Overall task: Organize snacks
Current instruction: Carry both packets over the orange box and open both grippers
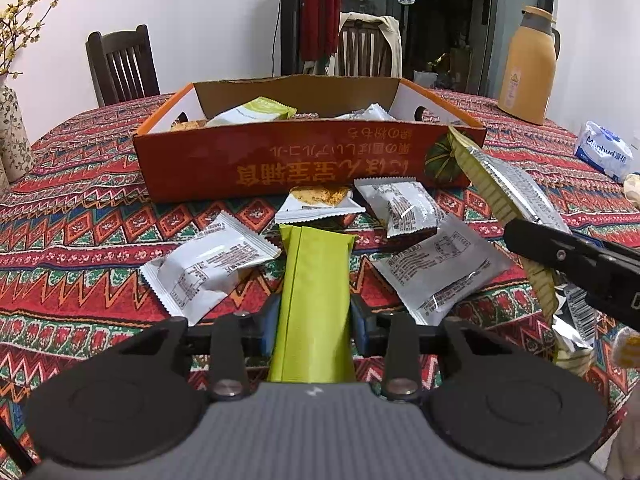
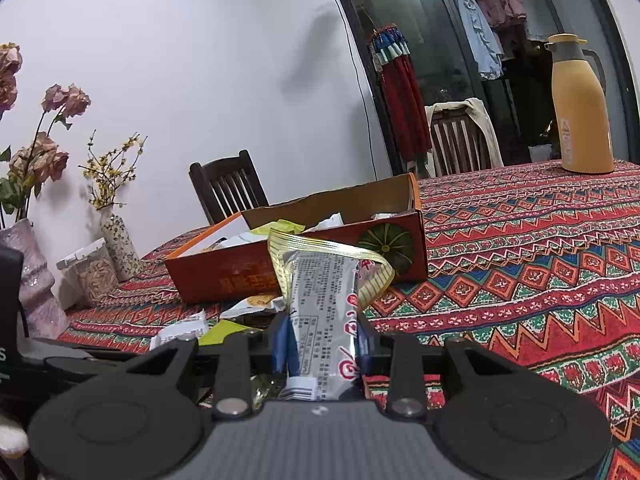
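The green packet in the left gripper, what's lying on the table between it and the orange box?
In the left wrist view, a white packet printed with orange crumbs lies between the green packet and the orange box. It lies just beyond the green packet's far end.

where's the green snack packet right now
In the left wrist view the green snack packet sits low and centre, clamped in the left gripper, in front of the orange box with white packets on either side.
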The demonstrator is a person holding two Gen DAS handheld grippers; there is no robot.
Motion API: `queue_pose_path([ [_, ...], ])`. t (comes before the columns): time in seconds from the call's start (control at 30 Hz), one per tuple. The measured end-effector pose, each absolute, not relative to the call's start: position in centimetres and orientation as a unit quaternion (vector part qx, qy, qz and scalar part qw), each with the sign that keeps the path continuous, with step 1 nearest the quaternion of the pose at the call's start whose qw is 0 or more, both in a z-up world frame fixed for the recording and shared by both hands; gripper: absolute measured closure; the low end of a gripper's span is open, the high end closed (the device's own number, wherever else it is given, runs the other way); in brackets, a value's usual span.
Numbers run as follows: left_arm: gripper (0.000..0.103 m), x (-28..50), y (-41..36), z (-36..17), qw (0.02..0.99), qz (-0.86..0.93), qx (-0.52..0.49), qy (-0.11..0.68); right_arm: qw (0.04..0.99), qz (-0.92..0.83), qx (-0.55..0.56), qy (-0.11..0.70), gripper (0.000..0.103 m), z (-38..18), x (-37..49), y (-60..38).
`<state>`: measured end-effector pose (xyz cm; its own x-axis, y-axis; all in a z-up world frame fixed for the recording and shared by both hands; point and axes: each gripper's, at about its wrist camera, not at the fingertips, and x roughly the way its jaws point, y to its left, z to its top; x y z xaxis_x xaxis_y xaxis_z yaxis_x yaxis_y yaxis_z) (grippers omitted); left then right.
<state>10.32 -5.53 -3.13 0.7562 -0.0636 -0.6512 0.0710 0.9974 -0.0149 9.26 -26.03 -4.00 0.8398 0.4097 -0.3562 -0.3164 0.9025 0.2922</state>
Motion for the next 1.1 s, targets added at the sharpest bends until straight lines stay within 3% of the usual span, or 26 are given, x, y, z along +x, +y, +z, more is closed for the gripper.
queue_pose_path([
  [0.6,0.067,10.4,-4.1,2.4,0.964,-0.045,-0.016,0.26,0.962,0.189,0.09,0.173,0.07,-1.1,10.7,-24.8],
  [1.1,0.067,20.9,-2.3,8.8,0.98,-0.006,-0.026,0.196,0.977,0.162,0.047,0.132,0.07,5.2,21.4,-21.2],
])
